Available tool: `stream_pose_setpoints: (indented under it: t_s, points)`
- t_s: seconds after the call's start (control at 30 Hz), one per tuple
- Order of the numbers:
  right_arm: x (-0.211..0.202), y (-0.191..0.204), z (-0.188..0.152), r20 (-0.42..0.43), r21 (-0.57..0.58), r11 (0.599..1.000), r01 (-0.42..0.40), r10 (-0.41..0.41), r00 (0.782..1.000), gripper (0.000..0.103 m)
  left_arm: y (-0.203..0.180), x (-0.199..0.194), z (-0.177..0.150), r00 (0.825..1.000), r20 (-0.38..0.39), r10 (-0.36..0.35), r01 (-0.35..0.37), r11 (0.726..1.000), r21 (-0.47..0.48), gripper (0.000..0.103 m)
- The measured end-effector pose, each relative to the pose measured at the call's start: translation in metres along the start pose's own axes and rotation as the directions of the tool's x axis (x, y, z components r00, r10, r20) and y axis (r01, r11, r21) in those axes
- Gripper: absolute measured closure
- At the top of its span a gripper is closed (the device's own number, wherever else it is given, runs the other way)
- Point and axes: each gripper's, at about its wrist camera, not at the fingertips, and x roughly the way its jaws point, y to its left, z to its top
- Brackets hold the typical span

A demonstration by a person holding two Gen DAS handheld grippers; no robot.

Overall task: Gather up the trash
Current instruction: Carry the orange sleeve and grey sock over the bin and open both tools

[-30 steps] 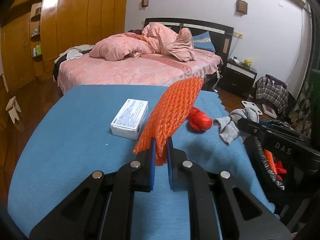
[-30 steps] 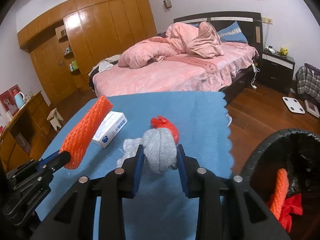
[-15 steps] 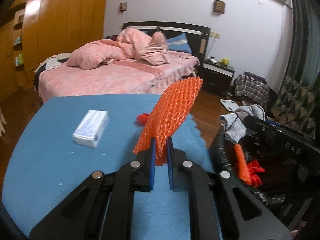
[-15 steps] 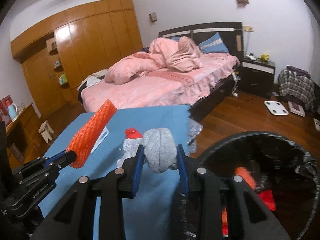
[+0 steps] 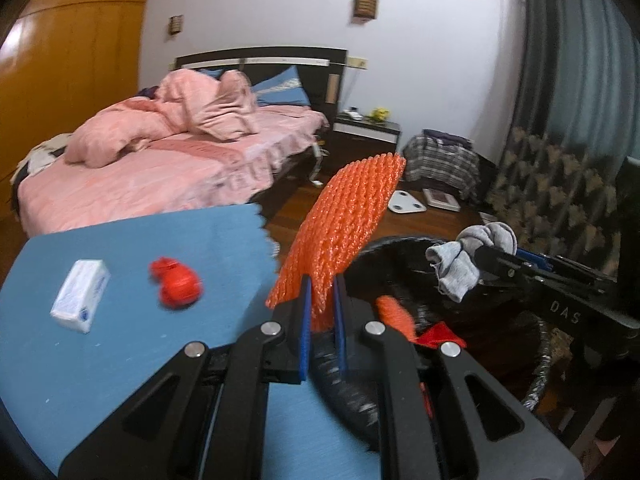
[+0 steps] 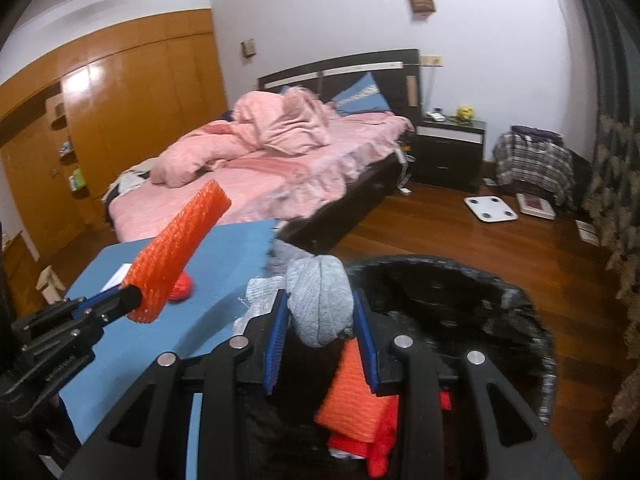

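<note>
My left gripper (image 5: 320, 292) is shut on an orange foam net sleeve (image 5: 344, 228) and holds it upright over the near rim of the black-lined trash bin (image 5: 544, 336). My right gripper (image 6: 322, 320) is shut on a rolled grey sock (image 6: 320, 300) and holds it above the bin (image 6: 520, 308). The bin holds orange netting (image 6: 356, 400) and red scraps. A red crumpled wrapper (image 5: 176, 284) and a white box (image 5: 80, 296) lie on the blue table (image 5: 120, 360). The right gripper with the sock (image 5: 468, 256) also shows in the left wrist view.
A bed with pink bedding (image 6: 260, 168) stands behind the table. A dark nightstand (image 6: 448, 152), a white scale (image 6: 490, 208) on the wood floor, a plaid bundle (image 6: 532, 160) and a patterned curtain (image 5: 560, 184) are to the right.
Both grippers have swung right, from above the table to over the trash bin, each still holding its item. The box and red wrapper stay on the table.
</note>
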Motion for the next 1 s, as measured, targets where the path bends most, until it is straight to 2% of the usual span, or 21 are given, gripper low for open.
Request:
stream_pose_setpoints:
  t_s: [0.4,0.47,0.53,0.6,0.73,0.8,0.9,1.0]
  points:
    - [-0.007,-0.072,-0.018,-0.035,0.056,0.991,0.120,-0.118,0.992,0.070,-0.058,0.052,0.001,0.989,-0.078,-0.126,0.130,0.990,0.051,0.093]
    - [-0.007,-0.076,-0.022,-0.043,0.060,0.989,0.133,-0.131,0.991,0.069,-0.064,0.060,0.001,0.981,-0.103,-0.163,0.169,0.984,0.050,0.088]
    - [-0.008,-0.080,-0.024,-0.046,0.063,0.986,0.152,-0.150,0.988,0.066,-0.068,0.064,0.000,0.979,-0.102,-0.177,0.183,0.982,0.047,0.076]
    - [-0.009,-0.085,-0.027,-0.048,0.070,0.984,0.165,-0.162,0.986,0.056,-0.069,0.066,-0.002,0.977,-0.107,-0.186,0.191,0.981,0.041,0.063]
    - [-0.010,-0.090,-0.028,-0.042,0.083,0.980,0.183,-0.180,0.983,0.038,-0.058,0.064,-0.007,0.982,-0.104,-0.160,0.164,0.986,0.029,0.052]
    - [-0.010,-0.089,-0.029,-0.036,0.090,0.978,0.186,-0.184,0.982,0.019,-0.047,0.059,-0.008,0.987,-0.094,-0.131,0.134,0.991,0.020,0.044]
    - [-0.008,-0.086,-0.029,-0.036,0.084,0.979,0.185,-0.183,0.983,0.007,-0.031,0.050,-0.010,0.993,-0.078,-0.093,0.093,0.996,0.006,0.033]
    - [-0.007,-0.077,-0.027,-0.041,0.091,0.982,0.163,-0.160,0.986,0.006,-0.016,0.041,-0.008,0.996,-0.065,-0.057,0.056,0.998,-0.005,0.021]
